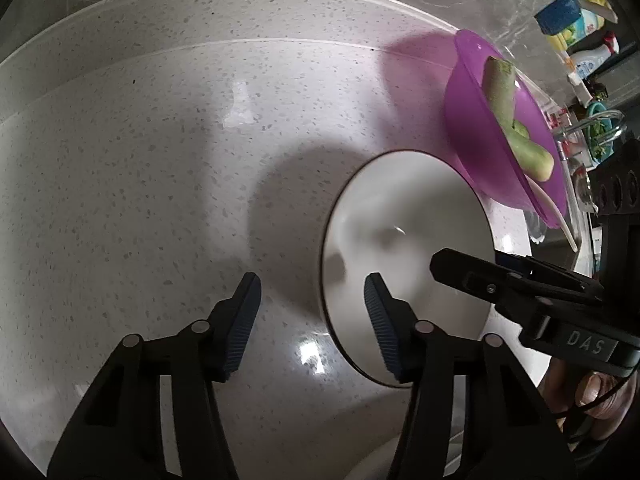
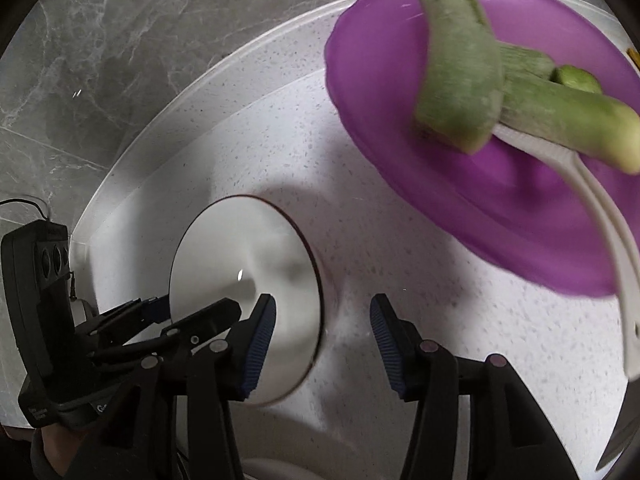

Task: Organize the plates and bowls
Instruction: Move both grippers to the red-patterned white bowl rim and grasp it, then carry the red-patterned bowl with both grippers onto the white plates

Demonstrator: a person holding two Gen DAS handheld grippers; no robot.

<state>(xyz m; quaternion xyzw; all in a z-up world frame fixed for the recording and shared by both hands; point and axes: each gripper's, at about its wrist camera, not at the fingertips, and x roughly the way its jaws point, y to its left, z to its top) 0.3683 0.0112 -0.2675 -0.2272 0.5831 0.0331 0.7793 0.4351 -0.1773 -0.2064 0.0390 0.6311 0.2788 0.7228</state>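
A white plate with a dark rim (image 1: pixel 404 240) lies on the speckled white counter, also in the right wrist view (image 2: pixel 244 264). My left gripper (image 1: pixel 312 308) is open, its right finger over the plate's near-left edge. My right gripper (image 2: pixel 322 340) is open, its left finger over the plate's right part; it also shows in the left wrist view (image 1: pixel 464 268). A purple bowl (image 1: pixel 484 128) holds green vegetable pieces (image 2: pixel 472 80) and a white utensil (image 2: pixel 600 216); it stands just beyond the plate.
The counter (image 1: pixel 160 160) ends at a grey marble wall (image 2: pixel 100 60). Bottles and packages (image 1: pixel 580 28) and a sink with a tap (image 1: pixel 596 128) are at the far right. A white curved edge (image 2: pixel 272 468) shows below the grippers.
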